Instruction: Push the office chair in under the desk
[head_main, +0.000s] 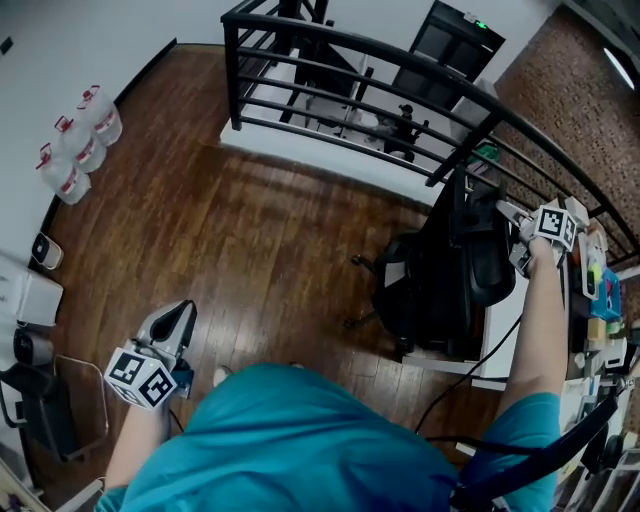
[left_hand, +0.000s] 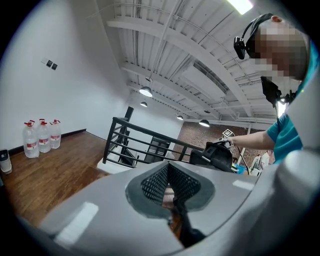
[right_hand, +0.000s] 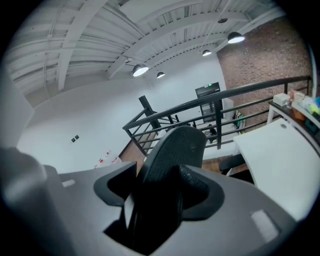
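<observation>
One black mesh office chair (head_main: 440, 285), backrest (right_hand: 175, 150) top clamped in right tool (head_main: 512, 238), left tool (head_main: 180, 318) closed, empty

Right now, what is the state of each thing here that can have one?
chair: upright, beside the desk, not pushed under it.
left gripper: shut, empty, held low.
right gripper: shut on the chair's top.
bottles: three, upright, capped, by the wall.
</observation>
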